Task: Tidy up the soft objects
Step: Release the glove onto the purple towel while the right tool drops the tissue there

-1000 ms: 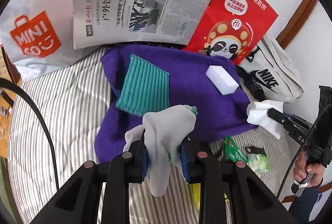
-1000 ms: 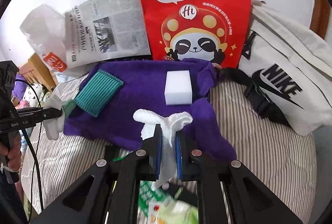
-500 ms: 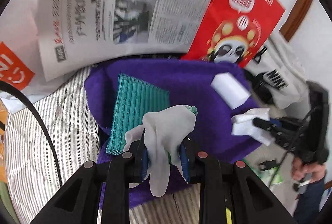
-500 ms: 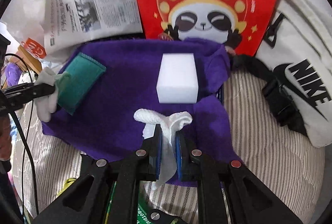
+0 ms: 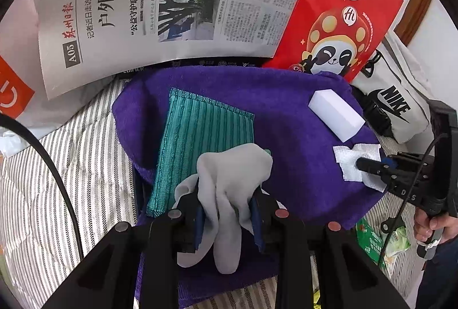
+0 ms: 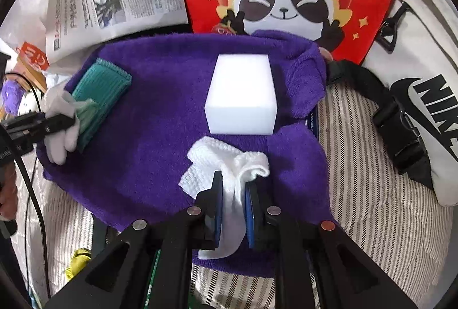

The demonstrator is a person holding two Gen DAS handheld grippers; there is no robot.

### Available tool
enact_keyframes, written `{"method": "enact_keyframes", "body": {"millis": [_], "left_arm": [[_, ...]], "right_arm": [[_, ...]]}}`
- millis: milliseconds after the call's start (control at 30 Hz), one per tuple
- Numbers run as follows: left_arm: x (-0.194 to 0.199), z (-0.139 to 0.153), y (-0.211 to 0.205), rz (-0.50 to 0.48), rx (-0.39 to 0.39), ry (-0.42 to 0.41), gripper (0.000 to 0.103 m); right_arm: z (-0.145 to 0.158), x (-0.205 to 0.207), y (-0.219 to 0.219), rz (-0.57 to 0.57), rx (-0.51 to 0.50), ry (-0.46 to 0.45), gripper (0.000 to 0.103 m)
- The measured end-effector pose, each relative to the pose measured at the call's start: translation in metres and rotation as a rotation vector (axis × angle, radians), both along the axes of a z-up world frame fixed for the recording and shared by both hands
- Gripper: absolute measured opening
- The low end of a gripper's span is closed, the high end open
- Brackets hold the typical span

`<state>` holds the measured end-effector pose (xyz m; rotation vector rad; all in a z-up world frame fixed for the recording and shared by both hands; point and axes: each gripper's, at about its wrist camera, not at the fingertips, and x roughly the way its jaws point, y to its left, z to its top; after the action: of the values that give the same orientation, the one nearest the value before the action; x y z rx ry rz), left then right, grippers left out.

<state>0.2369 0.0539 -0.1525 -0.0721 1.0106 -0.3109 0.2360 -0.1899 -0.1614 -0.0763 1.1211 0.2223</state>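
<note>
Placement step: left hand-held gripper (image 5: 227,219) with the grey sock (image 5: 229,183) and right hand-held gripper (image 6: 233,207) with the white cloth (image 6: 226,166) between opening jaws, both over the purple towel (image 6: 160,120) (mid-bed). Next — finish opening, then withdraw clear.

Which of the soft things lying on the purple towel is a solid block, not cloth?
The white rectangular sponge block, lying free on the purple towel. The flat teal ribbed cloth is fabric; this alone has crisp edges and thick sides.
</note>
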Motion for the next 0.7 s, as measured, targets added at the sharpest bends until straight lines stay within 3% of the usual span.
{"method": "enact_keyframes", "body": {"millis": [167, 300, 500, 567, 700], "left_arm": [[-0.002, -0.001, -0.002, -0.021, 0.005, -0.016, 0.028], [-0.006, -0.001, -0.003, -0.03, 0.006, -0.014, 0.034], [-0.01, 0.003, 0.0, -0.029, 0.015, 0.006, 0.052], [-0.011, 0.004, 0.0, -0.026, 0.041, 0.015, 0.063], [-0.015, 0.007, 0.002, -0.013, 0.081, 0.03, 0.064]], "right_arm": [[-0.003, -0.002, 0.0, 0.009, -0.011, 0.007, 0.016], [-0.005, -0.002, 0.0, 0.019, -0.031, 0.016, 0.037], [0.004, -0.008, -0.007, 0.034, -0.05, 0.006, 0.054], [0.009, -0.011, -0.006, 0.043, -0.074, -0.006, 0.055], [0.016, -0.021, -0.007, 0.051, -0.095, -0.023, 0.055]]}}
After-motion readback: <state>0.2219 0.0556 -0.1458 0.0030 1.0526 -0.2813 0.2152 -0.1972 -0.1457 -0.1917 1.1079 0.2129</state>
